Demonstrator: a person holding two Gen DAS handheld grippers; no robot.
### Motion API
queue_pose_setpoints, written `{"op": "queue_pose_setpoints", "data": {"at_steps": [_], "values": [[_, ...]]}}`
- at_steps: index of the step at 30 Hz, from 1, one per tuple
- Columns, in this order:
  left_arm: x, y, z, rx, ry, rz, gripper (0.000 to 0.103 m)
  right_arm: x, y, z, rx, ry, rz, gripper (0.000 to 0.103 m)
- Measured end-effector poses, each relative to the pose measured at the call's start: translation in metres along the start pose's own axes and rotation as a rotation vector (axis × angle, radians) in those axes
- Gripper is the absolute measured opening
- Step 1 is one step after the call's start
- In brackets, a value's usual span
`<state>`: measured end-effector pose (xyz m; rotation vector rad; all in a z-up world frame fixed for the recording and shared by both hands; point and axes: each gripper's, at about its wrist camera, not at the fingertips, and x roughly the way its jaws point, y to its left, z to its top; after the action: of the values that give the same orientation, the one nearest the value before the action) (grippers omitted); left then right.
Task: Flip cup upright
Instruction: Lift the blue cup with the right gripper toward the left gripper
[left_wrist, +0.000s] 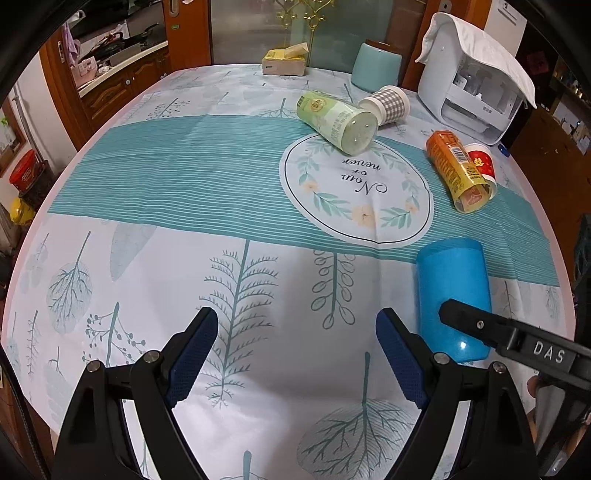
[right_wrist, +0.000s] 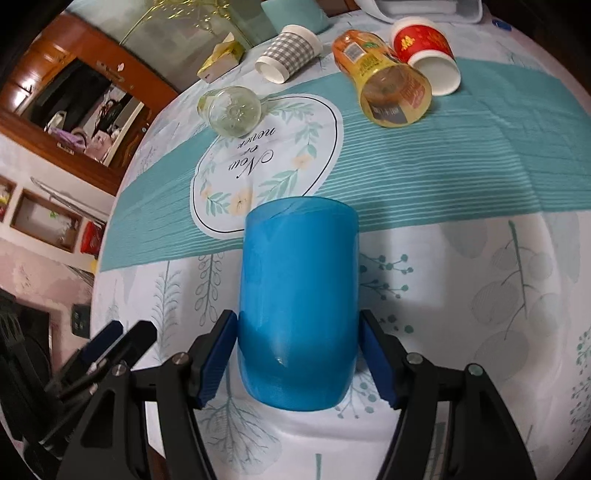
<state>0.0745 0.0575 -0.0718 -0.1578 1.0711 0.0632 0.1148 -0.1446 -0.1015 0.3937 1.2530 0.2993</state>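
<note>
A blue cup (right_wrist: 297, 295) lies on its side on the patterned tablecloth, rim pointing away from me. My right gripper (right_wrist: 298, 325) has its blue pads (right_wrist: 218, 354) against both sides of the cup near its base, shut on it. The cup also shows in the left wrist view (left_wrist: 452, 291), with a right finger (left_wrist: 476, 323) across it. My left gripper (left_wrist: 295, 325) is open and empty, just left of the cup, above the cloth.
Further back lie a green bottle (left_wrist: 338, 122), a checked paper cup (left_wrist: 386, 105), an orange bottle (left_wrist: 456, 170) and a red paper cup (left_wrist: 480, 162), all on their sides. A white appliance (left_wrist: 472, 74), a teal container (left_wrist: 375, 66) and a tissue box (left_wrist: 284, 62) stand at the far edge.
</note>
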Motion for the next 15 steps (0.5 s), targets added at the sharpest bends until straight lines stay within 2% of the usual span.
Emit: {"op": "queue_pose_setpoints", "data": {"at_steps": [3,6,15], "values": [[-0.002,-0.002,0.0,0.011,-0.001,0.001,0.086,-0.004,-0.003,-0.001,0.023,-0.016,0.056,0.069],[-0.003,-0.005,0.001,0.014,0.0,-0.005,0.086,-0.012,-0.002,-0.001,0.024,-0.045,0.078,0.08],[-0.005,-0.019,0.005,0.027,0.026,-0.072,0.086,-0.027,-0.02,0.001,0.035,-0.066,0.064,0.081]]}}
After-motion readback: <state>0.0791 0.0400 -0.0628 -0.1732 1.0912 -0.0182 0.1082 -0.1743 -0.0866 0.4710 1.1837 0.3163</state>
